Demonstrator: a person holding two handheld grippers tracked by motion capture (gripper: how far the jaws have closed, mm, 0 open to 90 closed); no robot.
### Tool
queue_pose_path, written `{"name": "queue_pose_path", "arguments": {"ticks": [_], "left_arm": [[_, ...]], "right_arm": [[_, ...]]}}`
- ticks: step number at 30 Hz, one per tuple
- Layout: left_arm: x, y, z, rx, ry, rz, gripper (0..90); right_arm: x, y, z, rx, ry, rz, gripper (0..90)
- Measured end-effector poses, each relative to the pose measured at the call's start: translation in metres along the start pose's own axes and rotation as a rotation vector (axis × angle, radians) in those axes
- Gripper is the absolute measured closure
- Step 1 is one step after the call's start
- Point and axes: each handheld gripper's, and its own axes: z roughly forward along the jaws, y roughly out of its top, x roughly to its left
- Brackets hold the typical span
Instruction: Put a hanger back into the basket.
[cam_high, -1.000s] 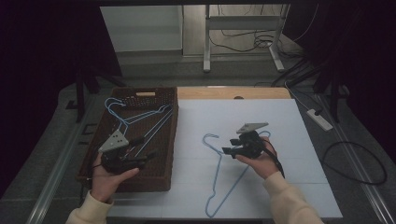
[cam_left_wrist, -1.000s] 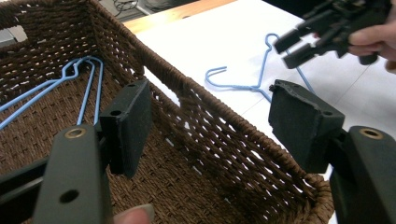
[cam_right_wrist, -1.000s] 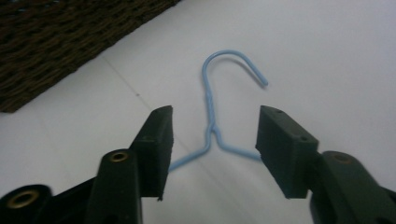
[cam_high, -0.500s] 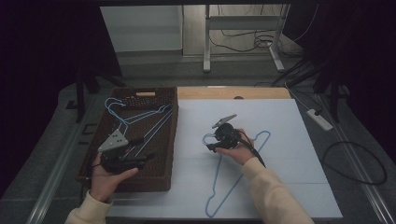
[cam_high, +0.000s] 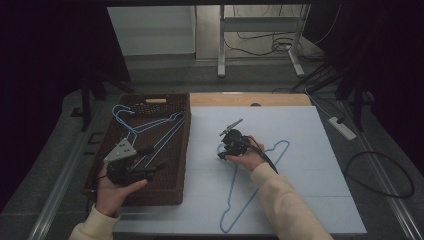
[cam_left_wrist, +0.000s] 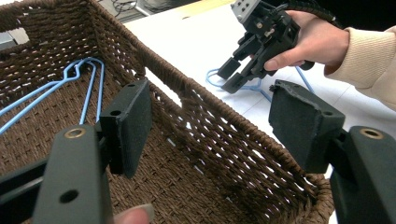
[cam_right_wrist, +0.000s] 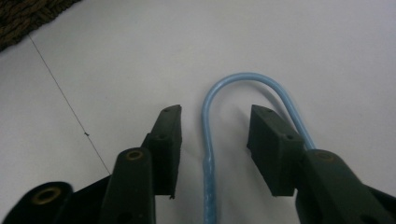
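The right gripper (cam_high: 223, 150) is lowered over the hook of the light-blue wire coat hanger (cam_high: 240, 200) lying flat on the white-covered bench (cam_high: 310, 200), left of the bench's middle. In the right gripper view the hook (cam_right_wrist: 219, 93) sits between the two black jaws, which have just been closing; gaps remain on both sides, so nothing is clamped. The left gripper (cam_high: 155, 159) hovers over the brown woven wicker basket (cam_high: 177, 192) at the left, jaws wide apart with nothing between them. More light-blue wire hangers (cam_high: 145, 127) lie inside the basket toward its far end.
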Motion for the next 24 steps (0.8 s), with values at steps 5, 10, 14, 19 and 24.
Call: {"name": "queue_pose_path", "arguments": {"ticks": [5,10,14,19,24], "left_arm": [[0.0,0.0,-0.001,-0.004,0.005,-0.001,31.0],[0.001,0.0,-0.003,-0.012,0.01,-0.002,31.2],[0.001,0.0,-0.003,-0.012,0.012,-0.001,31.2],[0.0,0.0,-0.002,-0.014,0.013,0.0,31.3],[-0.001,0.0,-0.001,-0.011,0.009,0.004,31.3]], "right_arm": [[0.003,0.008,0.004,0.038,0.013,-0.012,61.5],[0.005,0.015,0.007,0.092,-0.027,-0.029,70.0],[0.008,0.018,0.008,0.11,-0.034,-0.051,79.4],[0.01,0.021,0.008,0.131,-0.04,-0.016,85.5],[0.009,0.019,0.001,0.084,-0.043,0.013,86.6]]}}
